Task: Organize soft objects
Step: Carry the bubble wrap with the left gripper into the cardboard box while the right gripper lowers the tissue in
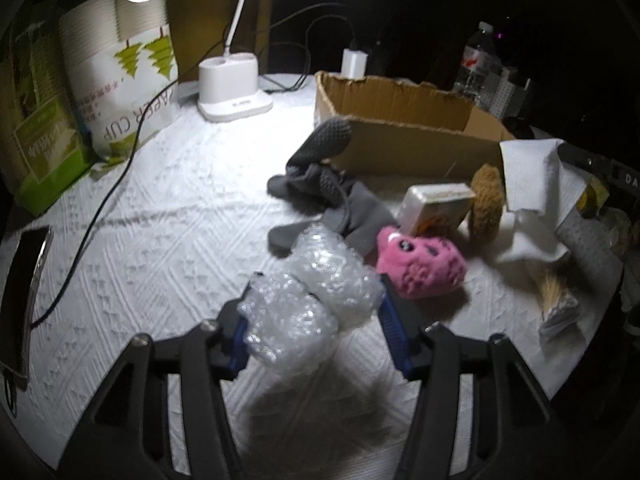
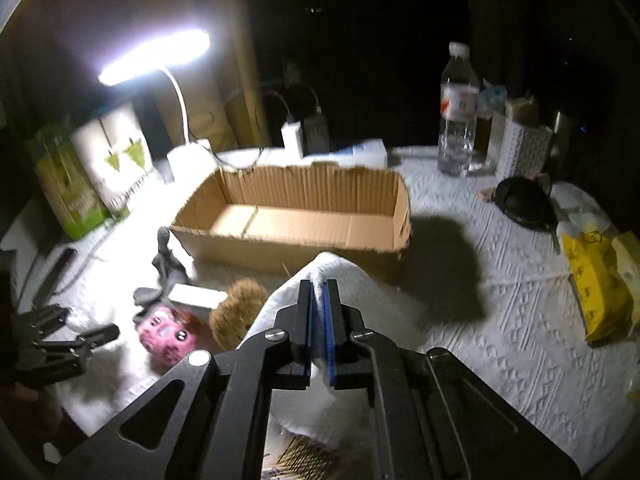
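Observation:
My left gripper (image 1: 319, 285) is shut on a wad of clear bubble wrap (image 1: 308, 300), held a little above the white tablecloth with its shadow beneath. My right gripper (image 2: 319, 283) is shut on a fold of white paper towel (image 2: 352, 280) that drapes down around its fingers. On the cloth lie a pink plush toy (image 1: 420, 264) (image 2: 166, 336), a brown fuzzy ball (image 1: 486, 204) (image 2: 236, 312) and grey socks (image 1: 320, 184) (image 2: 166, 264). Behind them stands an open cardboard box (image 1: 400, 136) (image 2: 296, 248), with nothing inside it.
A lit desk lamp (image 1: 234, 88) (image 2: 156, 56), a paper cup pack (image 1: 120, 72) and a green carton (image 1: 44, 140) line the back left. A black cable (image 1: 100, 216) and a phone (image 1: 24, 300) lie at left. A water bottle (image 2: 458, 112) and yellow packet (image 2: 596, 280) are at right.

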